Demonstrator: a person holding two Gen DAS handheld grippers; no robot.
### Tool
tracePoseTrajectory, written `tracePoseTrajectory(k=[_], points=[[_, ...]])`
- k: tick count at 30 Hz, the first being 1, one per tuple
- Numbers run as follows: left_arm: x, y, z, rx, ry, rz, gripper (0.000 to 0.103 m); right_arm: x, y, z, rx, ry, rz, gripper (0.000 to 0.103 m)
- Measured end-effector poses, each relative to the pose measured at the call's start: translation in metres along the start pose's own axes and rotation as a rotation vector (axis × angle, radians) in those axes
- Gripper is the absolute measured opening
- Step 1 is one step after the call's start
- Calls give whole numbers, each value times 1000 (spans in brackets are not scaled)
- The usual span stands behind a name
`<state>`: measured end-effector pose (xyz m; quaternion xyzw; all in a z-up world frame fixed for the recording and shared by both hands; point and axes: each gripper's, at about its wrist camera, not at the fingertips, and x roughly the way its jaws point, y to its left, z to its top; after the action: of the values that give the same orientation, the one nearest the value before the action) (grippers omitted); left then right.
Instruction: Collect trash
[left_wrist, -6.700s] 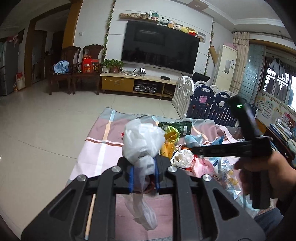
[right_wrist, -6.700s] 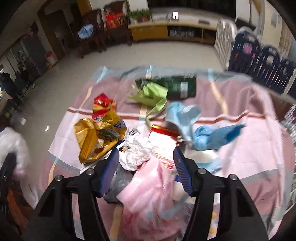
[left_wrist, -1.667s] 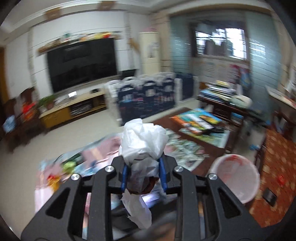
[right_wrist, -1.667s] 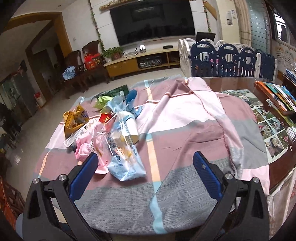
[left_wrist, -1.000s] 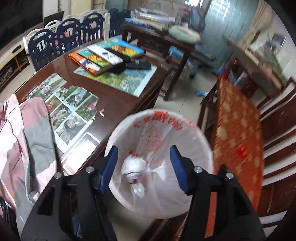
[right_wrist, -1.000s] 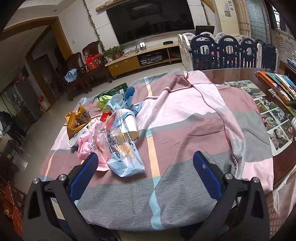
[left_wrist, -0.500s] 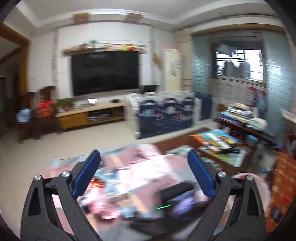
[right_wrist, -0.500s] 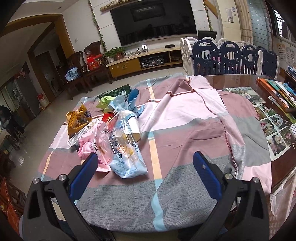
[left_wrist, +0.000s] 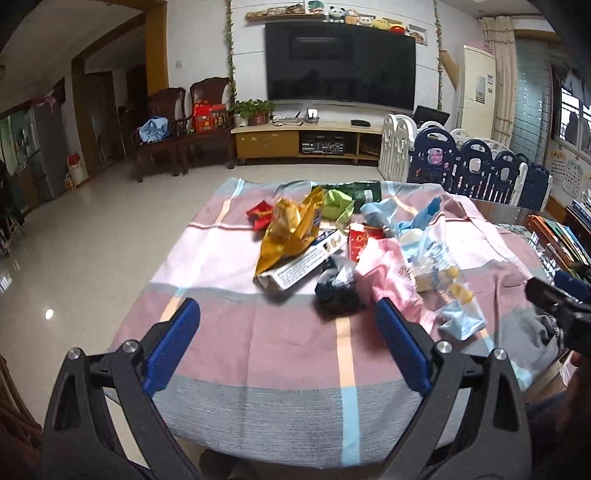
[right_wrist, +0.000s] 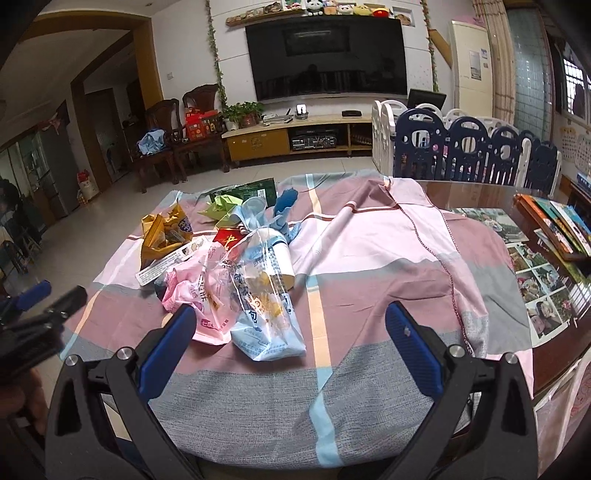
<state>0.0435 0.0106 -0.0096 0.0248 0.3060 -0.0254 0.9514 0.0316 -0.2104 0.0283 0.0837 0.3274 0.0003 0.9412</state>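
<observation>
Checked cloth (left_wrist: 258, 332) covers the worktop; both grippers hover at its near edge, left gripper (left_wrist: 288, 347) and right gripper (right_wrist: 290, 347) with fingers apart, empty. Trash pile (left_wrist: 332, 243) lies toward 12 o'clock. Only the right view shows photos (right_wrist: 535, 288) at 3 o'clock.

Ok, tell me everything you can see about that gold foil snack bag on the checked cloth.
The gold foil snack bag is crumpled and torn open, shiny yellow-gold with a blue printed patch near its top. It lies slumped on the checked pink and grey cloth, its lower end resting over a flat white printed carton. A red wrapper lies close by. Neither gripper touches it.
</observation>
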Motion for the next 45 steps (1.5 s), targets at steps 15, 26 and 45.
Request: tracePoseTrajectory(k=[15, 26, 45], points=[[22, 22, -6, -130, 29, 3, 95, -5, 12, -4, -49, -21, 12, 100], [18, 13, -5, -101, 18, -32, 95, -1, 22, -7, -87, -9, 12, 100], [20, -14, -10, 9, 24, -69, 95, 69, 13, -1, -36, 169, 43, 100]])
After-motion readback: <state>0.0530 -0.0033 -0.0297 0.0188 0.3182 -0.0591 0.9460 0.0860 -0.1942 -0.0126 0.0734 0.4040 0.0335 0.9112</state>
